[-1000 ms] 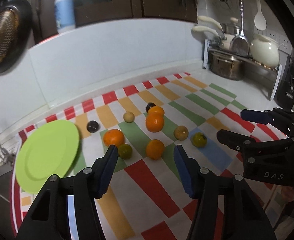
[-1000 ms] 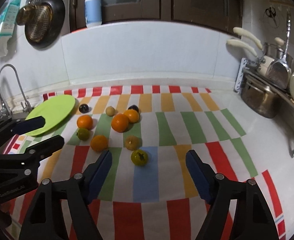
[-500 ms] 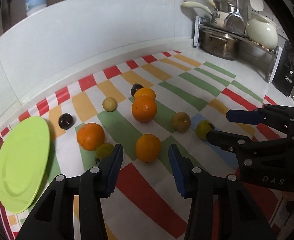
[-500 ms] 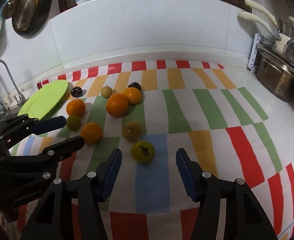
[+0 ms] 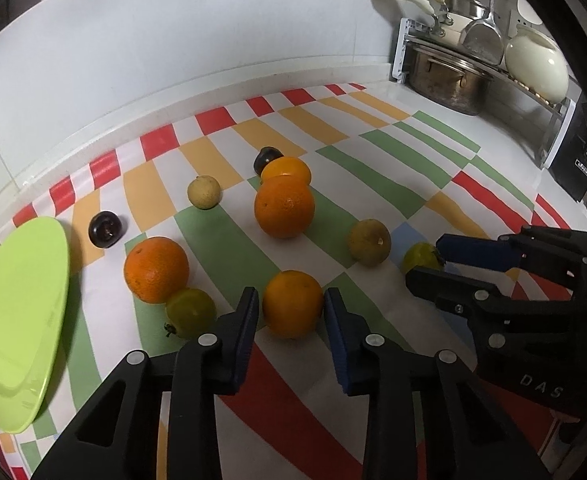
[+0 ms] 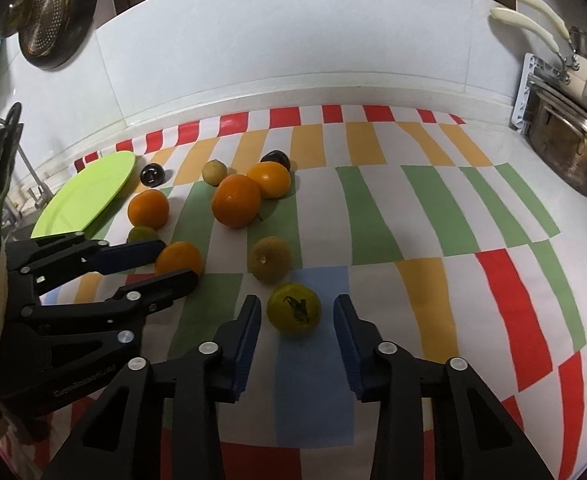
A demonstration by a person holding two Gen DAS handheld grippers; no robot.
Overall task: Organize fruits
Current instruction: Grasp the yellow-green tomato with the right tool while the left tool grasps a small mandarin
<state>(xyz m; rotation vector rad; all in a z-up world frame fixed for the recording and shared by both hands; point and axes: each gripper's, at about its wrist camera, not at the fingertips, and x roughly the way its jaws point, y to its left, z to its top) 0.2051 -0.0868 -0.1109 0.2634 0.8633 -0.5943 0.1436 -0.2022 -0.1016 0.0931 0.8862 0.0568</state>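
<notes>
On the counter's checked cloth of red, orange, green and white, we see the fruit scattered beside a round lime-green plate at the left edge. Our left gripper has its blue-padded jaws on either side of a small round orange; they are closing, and the pads look to be just touching its sides. Our right gripper straddles a yellow-green fruit with a dark stem scar; its jaws too are closing, yet a sliver of cloth shows on each side, so the pads are not pressing on it. A brownish round fruit lies just beyond. Farther back sit a large orange, another orange touching a green citrus, and two dark plums.
</notes>
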